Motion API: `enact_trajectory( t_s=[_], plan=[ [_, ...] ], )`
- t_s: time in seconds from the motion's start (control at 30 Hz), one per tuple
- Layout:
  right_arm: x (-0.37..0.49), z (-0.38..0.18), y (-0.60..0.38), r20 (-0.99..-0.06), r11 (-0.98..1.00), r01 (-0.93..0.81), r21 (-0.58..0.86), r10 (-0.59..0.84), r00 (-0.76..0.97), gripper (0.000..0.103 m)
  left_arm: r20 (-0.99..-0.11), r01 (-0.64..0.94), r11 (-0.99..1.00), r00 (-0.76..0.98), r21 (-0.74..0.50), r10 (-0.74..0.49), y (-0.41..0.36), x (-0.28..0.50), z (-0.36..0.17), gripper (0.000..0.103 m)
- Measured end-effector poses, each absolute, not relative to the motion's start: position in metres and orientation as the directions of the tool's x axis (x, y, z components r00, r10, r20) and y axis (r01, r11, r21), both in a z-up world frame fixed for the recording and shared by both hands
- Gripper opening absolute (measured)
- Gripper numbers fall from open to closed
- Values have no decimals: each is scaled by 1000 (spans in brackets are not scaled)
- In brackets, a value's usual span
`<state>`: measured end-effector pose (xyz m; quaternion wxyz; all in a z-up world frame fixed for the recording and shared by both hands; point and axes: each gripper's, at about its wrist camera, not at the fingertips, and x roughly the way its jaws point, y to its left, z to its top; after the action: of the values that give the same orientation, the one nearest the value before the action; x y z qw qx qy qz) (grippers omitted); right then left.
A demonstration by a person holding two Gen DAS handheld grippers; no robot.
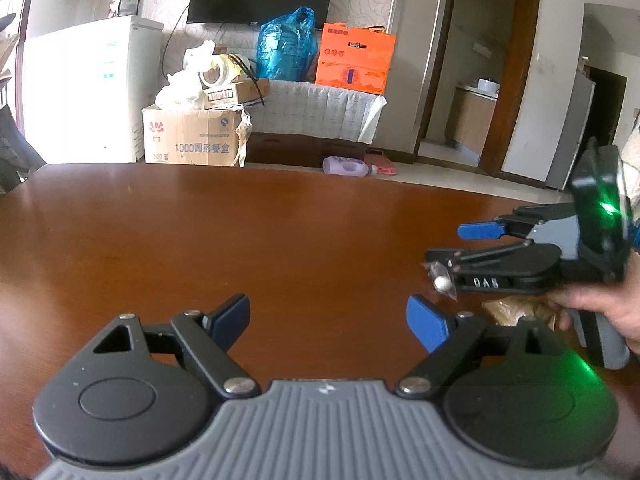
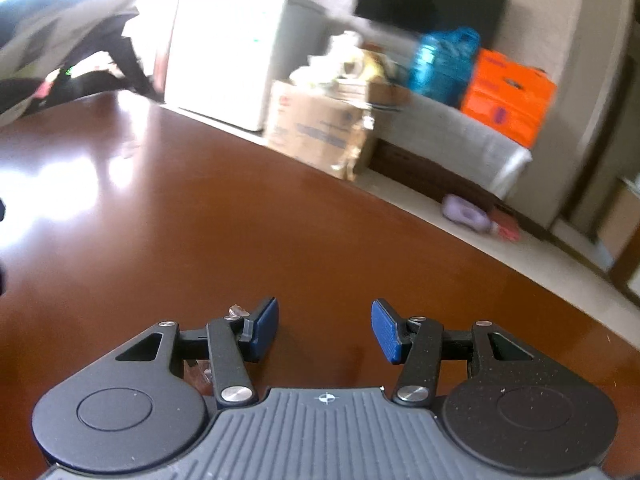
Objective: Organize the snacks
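In the left wrist view my left gripper [image 1: 328,320] stands wide open over the brown table [image 1: 240,240], with nothing between its blue pads. My right gripper [image 1: 444,244], held by a hand [image 1: 600,308], reaches in from the right, turned on its side. A small clear-wrapped candy [image 1: 442,282] sits right by its lower finger; whether they touch I cannot tell. A tan snack packet [image 1: 512,312] lies under that gripper. In the right wrist view my right gripper [image 2: 325,330] is open with an empty gap. A bit of wrapper [image 2: 238,310] shows outside its left finger.
The table's far edge [image 1: 280,168] curves across the view. Beyond it on the floor stand a cardboard box [image 1: 192,136], a white fridge [image 1: 88,88], an orange box [image 1: 354,58] and a purple bottle [image 1: 346,166]. Bright glare lies on the table at left [image 2: 60,184].
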<state>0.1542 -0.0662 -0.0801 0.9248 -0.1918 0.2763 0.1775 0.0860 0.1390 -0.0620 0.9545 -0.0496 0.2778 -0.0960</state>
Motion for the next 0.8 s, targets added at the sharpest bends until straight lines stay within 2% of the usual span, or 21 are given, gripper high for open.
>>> enact_trajectory(
  t_s=[0.23, 0.43, 0.6, 0.8],
  plan=[
    [104, -77, -49, -581, 822, -505, -263, 283, 763, 53, -528, 213, 970, 813, -121, -244, 128, 82, -59, 87],
    [45, -48, -85, -492, 950, -287, -122, 194, 849, 58, -520, 294, 954, 807, -57, -280, 107, 76, -62, 87],
    [10, -54, -103, -520, 969, -222, -110, 135, 844, 58, -517, 337, 941, 804, -10, -294, 79, 77, -70, 87],
    [22, -63, -114, -545, 984, -175, -24, 134, 828, 58, -526, 392, 918, 794, 57, -307, 43, 79, -80, 87]
  ],
)
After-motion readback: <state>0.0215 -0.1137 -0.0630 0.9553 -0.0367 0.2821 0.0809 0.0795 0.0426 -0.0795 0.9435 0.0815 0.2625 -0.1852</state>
